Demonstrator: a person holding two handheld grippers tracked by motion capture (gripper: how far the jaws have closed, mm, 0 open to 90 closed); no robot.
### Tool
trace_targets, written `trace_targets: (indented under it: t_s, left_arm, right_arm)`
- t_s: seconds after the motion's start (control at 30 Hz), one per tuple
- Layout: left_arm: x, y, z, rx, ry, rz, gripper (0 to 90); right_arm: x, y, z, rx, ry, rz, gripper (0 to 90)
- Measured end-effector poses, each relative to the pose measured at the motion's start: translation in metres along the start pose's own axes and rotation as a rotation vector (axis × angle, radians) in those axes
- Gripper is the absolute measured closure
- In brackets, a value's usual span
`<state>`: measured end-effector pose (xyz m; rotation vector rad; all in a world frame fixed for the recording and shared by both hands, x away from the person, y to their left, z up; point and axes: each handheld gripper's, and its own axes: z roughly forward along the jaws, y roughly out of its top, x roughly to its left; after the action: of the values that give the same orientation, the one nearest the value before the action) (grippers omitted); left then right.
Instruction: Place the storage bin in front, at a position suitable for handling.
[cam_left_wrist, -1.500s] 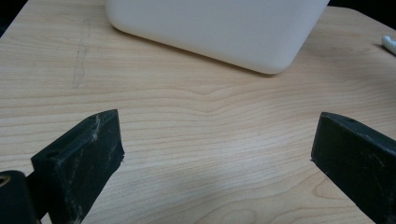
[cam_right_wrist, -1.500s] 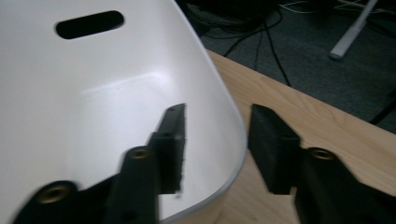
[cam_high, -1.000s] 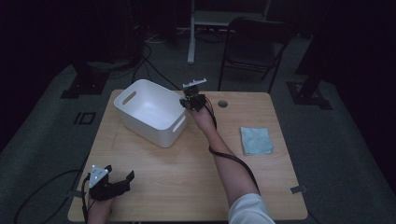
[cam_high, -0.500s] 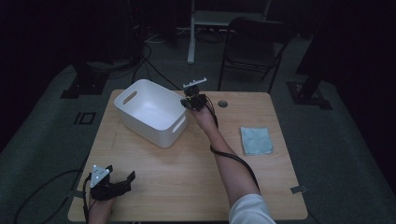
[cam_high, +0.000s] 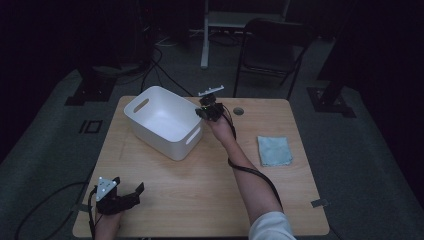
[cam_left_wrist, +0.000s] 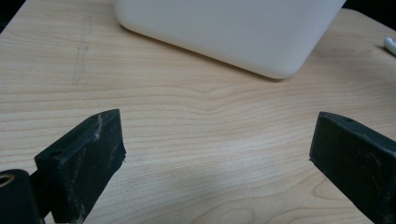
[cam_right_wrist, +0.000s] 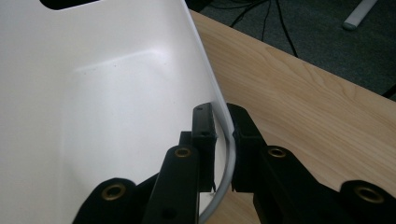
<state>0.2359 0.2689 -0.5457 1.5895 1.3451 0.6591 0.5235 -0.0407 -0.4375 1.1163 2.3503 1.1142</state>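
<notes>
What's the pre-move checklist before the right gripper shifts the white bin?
1. Right gripper shut on white bin rim: ok, one jaw inside the wall, one outside.
2. Bin empty: ok.
3. Left gripper clear of the bin: ok, open, near the table's front edge.
4. Blue cloth out of the way: ok, off to the right.
5. Grip depth enough to lift: cannot tell.

A white tub (cam_high: 165, 121) sat at an angle on the far left part of the wooden table (cam_high: 210, 185), its handle slots showing on two walls. The right gripper (cam_high: 208, 111) was at the tub's right rim, arm stretched across the table; grip itself too small to judge. The left gripper (cam_high: 125, 196) lay at the near left corner, jaws apart; a blue cloth (cam_high: 274, 150) lay flat to the right.
</notes>
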Motion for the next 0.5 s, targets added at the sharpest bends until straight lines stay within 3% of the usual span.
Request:
trace_targets:
  t_s: [0.5]
  left_arm:
    - [-0.001, 0.0, 0.001, -0.002, -0.005, -0.006, 2.8]
  right_arm:
    - [0.001, -0.014, -0.017, 0.007, 0.025, -0.011, 83.1]
